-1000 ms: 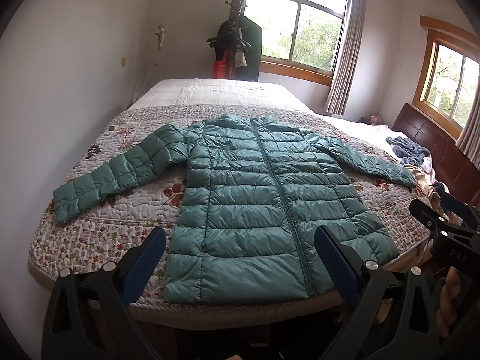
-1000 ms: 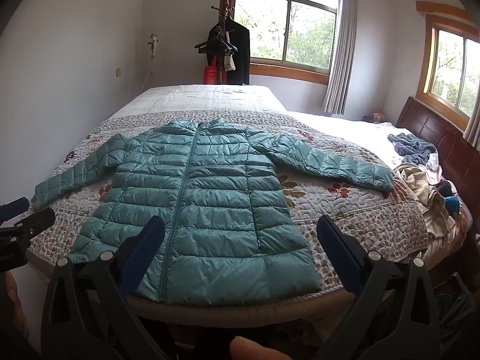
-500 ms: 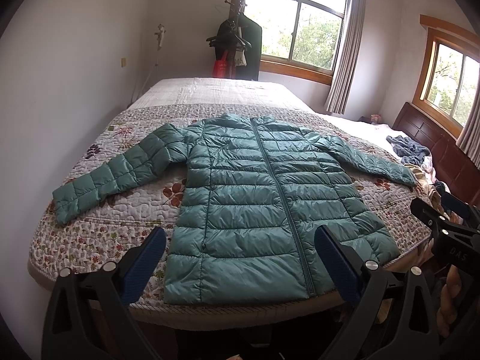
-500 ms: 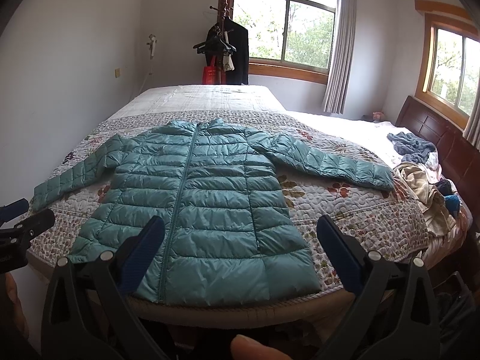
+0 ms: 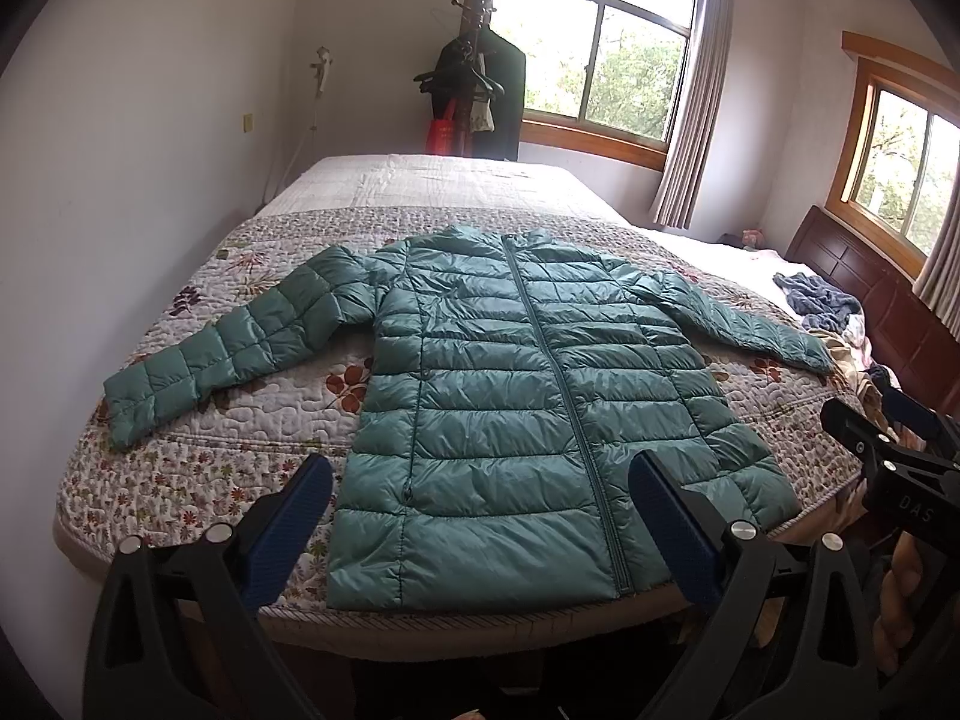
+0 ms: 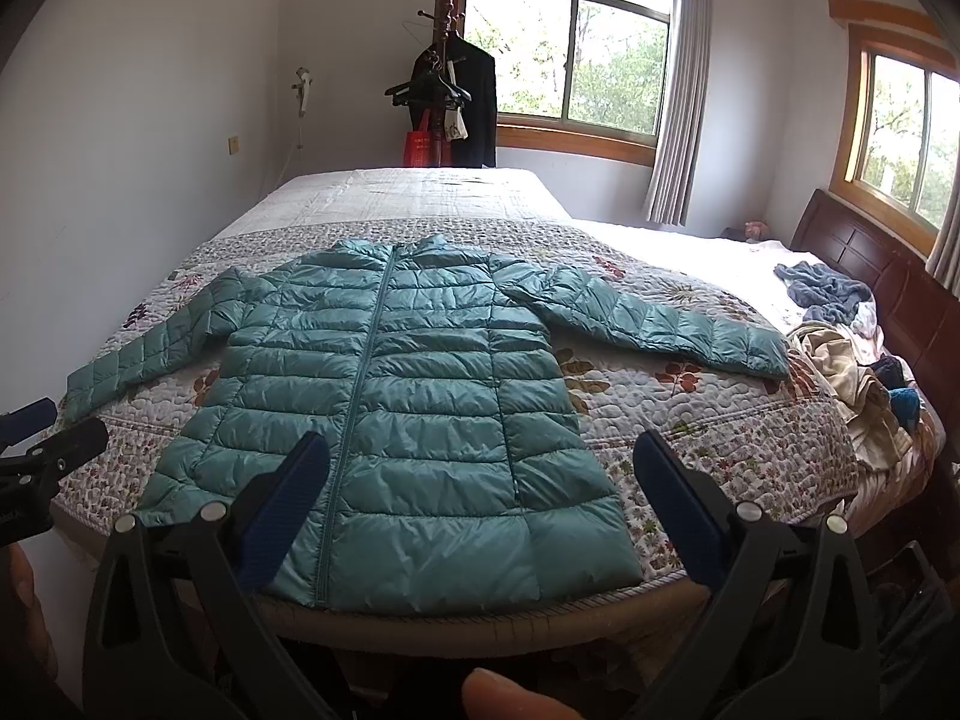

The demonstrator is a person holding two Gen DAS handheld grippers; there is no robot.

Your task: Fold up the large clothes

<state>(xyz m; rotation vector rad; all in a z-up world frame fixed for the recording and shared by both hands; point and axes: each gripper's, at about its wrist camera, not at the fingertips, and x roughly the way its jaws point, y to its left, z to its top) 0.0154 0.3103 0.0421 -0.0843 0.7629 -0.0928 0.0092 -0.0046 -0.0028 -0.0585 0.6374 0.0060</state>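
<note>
Jacket [image 5: 528, 402] lies flat at frame centre exactly as a second ago, both my grippers [image 5: 480, 525] [image 6: 483, 519] spread wide and empty, folding not begun.

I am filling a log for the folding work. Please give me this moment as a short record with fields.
garment: teal quilted puffer jacket, flat, front up, zipped, unfolded
sleeves: both spread outward
surface: floral quilted bedspread
hem: at the near bed edge
left gripper: open, empty, short of the hem
right gripper: open, empty
clutter: blue-grey crumpled cloth on the far right
</note>
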